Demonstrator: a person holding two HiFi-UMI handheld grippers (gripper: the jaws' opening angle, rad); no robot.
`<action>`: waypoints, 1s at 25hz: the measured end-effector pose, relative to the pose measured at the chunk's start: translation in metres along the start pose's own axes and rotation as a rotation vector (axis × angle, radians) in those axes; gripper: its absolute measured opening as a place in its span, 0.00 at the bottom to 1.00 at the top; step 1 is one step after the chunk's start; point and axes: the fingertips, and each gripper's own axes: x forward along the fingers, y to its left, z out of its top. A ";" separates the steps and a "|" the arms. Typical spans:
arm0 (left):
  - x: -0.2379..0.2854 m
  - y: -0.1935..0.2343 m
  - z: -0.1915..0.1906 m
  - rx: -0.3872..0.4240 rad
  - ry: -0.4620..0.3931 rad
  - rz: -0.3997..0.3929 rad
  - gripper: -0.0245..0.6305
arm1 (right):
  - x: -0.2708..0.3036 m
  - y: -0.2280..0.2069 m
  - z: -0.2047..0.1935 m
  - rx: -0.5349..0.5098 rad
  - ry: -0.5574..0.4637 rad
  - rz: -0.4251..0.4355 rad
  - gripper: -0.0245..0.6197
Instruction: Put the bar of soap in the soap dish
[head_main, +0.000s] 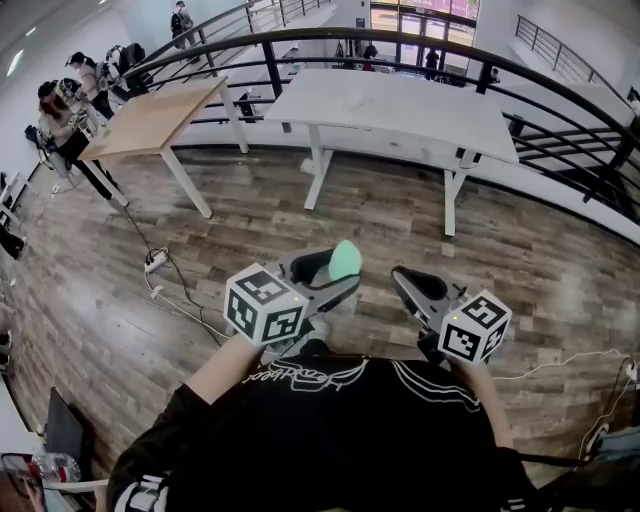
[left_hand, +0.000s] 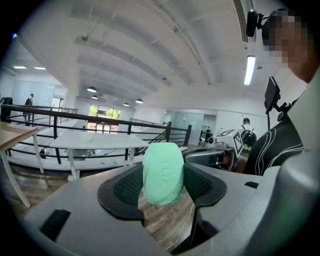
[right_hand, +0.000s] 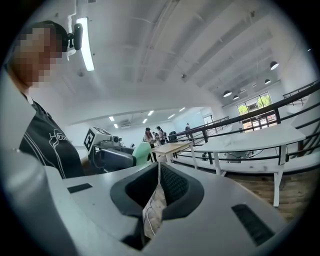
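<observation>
Holding bar of soap, green, upright between wide-set jaws of left claw; right claw closed, empty. Hazard: slick bar may slip to floor if squeeze slackens.

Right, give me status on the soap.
Left gripper shut on bar of soap. Right gripper shut, empty. Soap dish not in sight; white table ahead.

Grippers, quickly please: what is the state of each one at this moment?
Left gripper: closed on the green bar of soap.
Right gripper: closed, nothing between its jaws.
</observation>
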 end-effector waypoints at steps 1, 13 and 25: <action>0.000 -0.001 0.000 0.000 0.000 0.000 0.43 | 0.000 -0.001 0.000 -0.001 0.000 0.002 0.07; 0.010 0.011 -0.007 -0.009 0.029 -0.005 0.43 | 0.011 -0.013 -0.014 0.018 0.009 -0.011 0.07; 0.035 0.049 -0.011 -0.024 0.035 -0.032 0.43 | 0.041 -0.048 -0.020 0.041 0.030 -0.039 0.07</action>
